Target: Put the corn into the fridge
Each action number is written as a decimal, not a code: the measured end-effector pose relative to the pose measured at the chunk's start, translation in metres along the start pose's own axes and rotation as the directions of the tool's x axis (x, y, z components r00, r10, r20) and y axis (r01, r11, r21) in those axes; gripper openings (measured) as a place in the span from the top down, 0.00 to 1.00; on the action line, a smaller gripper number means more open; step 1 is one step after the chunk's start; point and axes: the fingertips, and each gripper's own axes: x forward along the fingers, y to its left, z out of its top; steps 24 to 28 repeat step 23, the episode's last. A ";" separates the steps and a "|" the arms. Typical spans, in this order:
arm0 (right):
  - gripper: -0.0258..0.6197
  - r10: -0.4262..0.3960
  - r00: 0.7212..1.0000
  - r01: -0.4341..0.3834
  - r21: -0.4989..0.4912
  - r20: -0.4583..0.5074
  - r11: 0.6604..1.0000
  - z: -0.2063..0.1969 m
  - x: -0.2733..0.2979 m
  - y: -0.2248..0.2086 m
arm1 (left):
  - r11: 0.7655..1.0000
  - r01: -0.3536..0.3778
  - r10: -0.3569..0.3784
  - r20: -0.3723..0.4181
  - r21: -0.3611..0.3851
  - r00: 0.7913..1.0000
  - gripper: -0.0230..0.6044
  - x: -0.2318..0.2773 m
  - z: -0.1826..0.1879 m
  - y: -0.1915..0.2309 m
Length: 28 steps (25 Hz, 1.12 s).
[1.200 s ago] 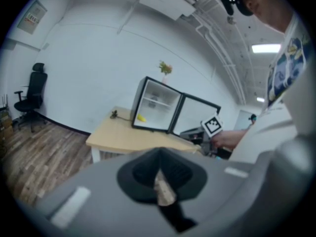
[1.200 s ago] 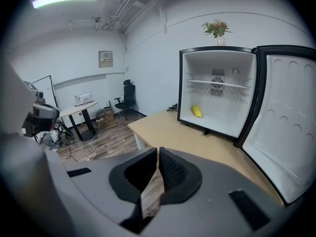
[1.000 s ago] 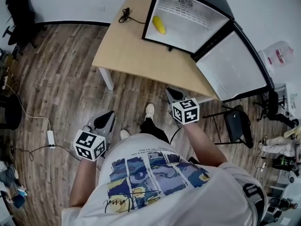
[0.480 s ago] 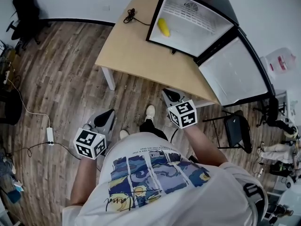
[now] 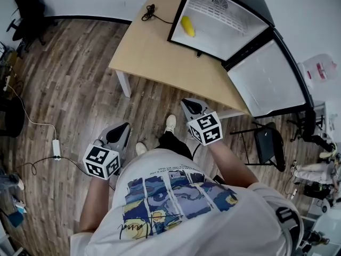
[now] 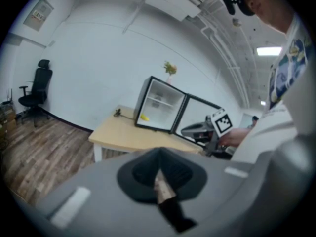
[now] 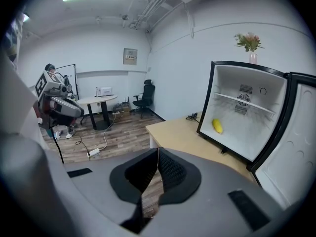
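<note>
Corn (image 5: 187,26) in fridge (image 5: 229,36), door (image 5: 266,79) open; L hand-held gripper (image 5: 121,130) & R hand-held gripper (image 5: 187,104) jaws together, empty; risk: corn rolls out if door is bumped.

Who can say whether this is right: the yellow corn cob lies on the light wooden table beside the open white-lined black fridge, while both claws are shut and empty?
Not quite. The yellow corn cob lies inside the open white-lined black fridge, not on the light wooden table; the head view shows it. The left claw and right claw are shut and empty.
</note>
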 end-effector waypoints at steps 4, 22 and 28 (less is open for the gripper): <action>0.94 0.008 1.000 -0.008 -0.010 -0.005 1.000 -0.002 0.002 0.006 | 1.000 -0.005 0.005 0.002 -0.002 1.000 0.95 -0.004 -0.001 0.001; 0.94 0.064 0.998 -0.065 -0.080 -0.006 0.995 0.019 0.017 0.029 | 0.998 -0.057 0.058 0.032 -0.031 0.998 0.95 -0.025 -0.004 0.013; 0.94 0.067 0.998 -0.067 -0.085 -0.007 0.994 0.020 0.018 0.030 | 0.998 -0.060 0.061 0.035 -0.032 0.998 0.95 -0.027 -0.003 0.014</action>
